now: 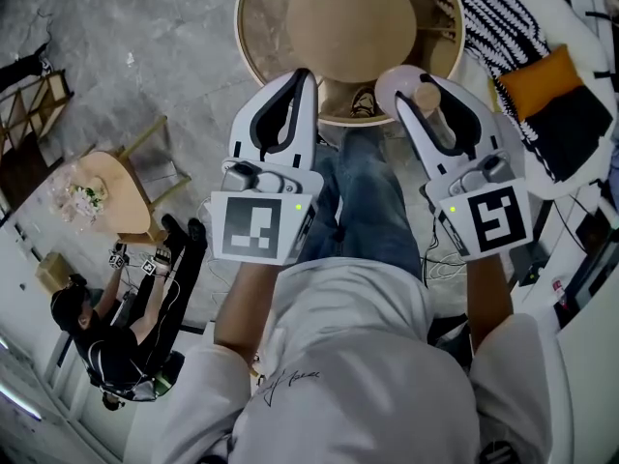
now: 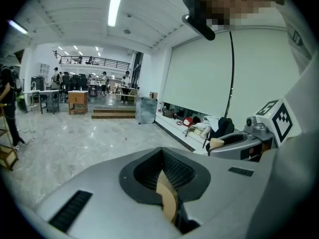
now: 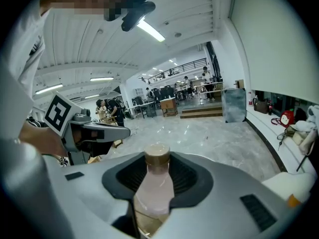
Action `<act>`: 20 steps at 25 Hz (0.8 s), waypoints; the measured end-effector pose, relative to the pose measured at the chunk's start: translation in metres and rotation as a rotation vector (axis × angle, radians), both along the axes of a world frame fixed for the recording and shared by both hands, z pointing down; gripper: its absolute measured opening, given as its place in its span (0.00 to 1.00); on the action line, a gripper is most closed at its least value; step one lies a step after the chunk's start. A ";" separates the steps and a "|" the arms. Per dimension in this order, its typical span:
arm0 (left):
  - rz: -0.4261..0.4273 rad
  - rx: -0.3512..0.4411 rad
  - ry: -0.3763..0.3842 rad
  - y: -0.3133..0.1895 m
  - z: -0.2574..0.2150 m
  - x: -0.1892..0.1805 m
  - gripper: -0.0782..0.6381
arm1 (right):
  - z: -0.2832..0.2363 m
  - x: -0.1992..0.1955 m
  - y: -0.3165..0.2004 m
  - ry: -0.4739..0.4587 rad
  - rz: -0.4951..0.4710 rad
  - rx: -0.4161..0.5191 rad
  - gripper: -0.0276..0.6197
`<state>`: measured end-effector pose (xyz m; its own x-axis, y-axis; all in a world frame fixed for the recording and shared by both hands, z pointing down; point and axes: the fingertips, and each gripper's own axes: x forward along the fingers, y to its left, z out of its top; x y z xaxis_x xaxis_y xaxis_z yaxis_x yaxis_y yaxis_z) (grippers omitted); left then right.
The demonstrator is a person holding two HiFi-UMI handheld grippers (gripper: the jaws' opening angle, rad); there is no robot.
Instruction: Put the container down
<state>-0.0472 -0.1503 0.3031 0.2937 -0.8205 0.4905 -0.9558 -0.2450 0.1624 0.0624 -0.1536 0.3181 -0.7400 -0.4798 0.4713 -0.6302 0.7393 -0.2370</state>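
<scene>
**Container held in R gripper**

R gripper (image 1: 426,100) jaws are clamping the pink container (image 3: 153,188) w/ tan cap (image 3: 157,154), holding it near the rim of the round wooden surface (image 1: 348,22). L gripper (image 1: 302,80) jaws are sitting closed; tan strip (image 2: 168,195) showing betw. them, unidentified.

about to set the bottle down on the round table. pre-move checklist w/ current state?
1. Grip: right gripper has its jaws shut on the bottle. ok.
2. Cap: the tan cap sits on the bottle. ok.
3. Landing spot: the round table shows a bare top in the head view. ok.
4. Position: the bottle appears at the table's near rim in the head view, but its height above the top is not readable. cannot tell.
5. Other gripper: left gripper has its jaws together and is apart from the bottle. ok. A tan sliver shows low in its gap, which I cannot identify.
</scene>
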 end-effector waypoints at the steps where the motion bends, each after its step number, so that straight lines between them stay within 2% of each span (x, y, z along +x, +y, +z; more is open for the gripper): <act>1: -0.001 0.001 0.000 -0.001 0.003 0.000 0.13 | 0.003 0.000 -0.001 -0.001 0.005 -0.004 0.27; 12: 0.010 -0.023 0.043 -0.004 0.042 -0.001 0.13 | 0.039 -0.009 -0.011 0.009 0.007 0.009 0.27; 20: 0.009 -0.044 0.036 -0.009 0.078 0.000 0.13 | 0.077 -0.011 -0.018 0.022 0.015 0.009 0.27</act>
